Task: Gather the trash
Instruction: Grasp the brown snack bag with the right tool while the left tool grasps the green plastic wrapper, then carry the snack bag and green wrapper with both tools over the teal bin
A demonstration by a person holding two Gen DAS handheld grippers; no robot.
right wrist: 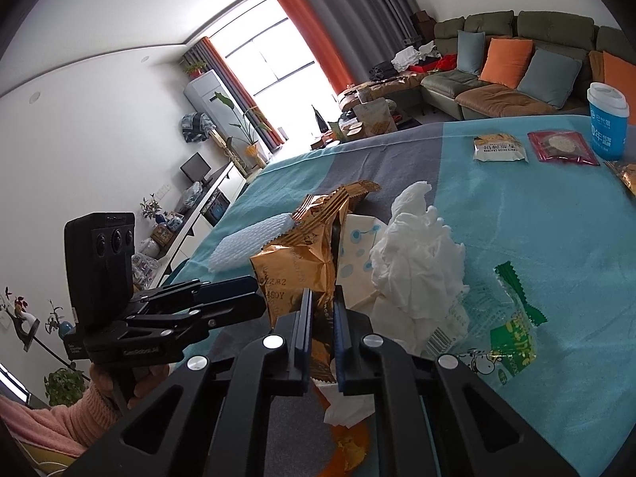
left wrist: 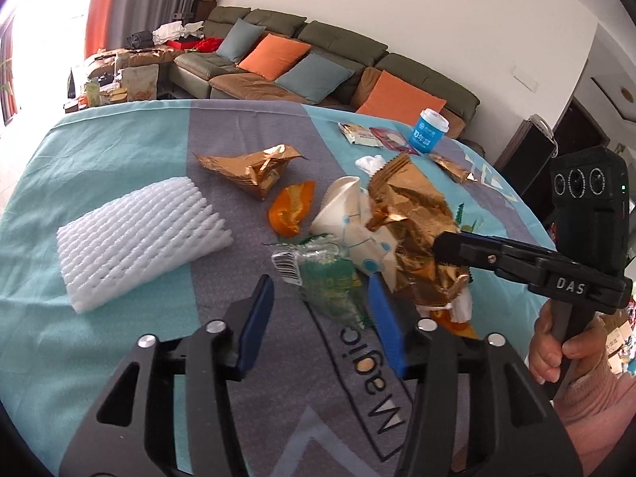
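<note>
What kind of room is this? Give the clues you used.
Most likely a home living room: a long sofa with cushions, curtains at a big window, and a cloth-covered table strewn with wrappers.

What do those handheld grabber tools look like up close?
Each is black plastic with cut-out arms, silver round bolts and blue flat finger pads. The right gripper carries white "DAS" lettering and a black three-lens camera block. The left hand wears a pink knit sleeve.

Bare cloth [left wrist: 131, 151] beyond foam net [left wrist: 139, 234]
</note>
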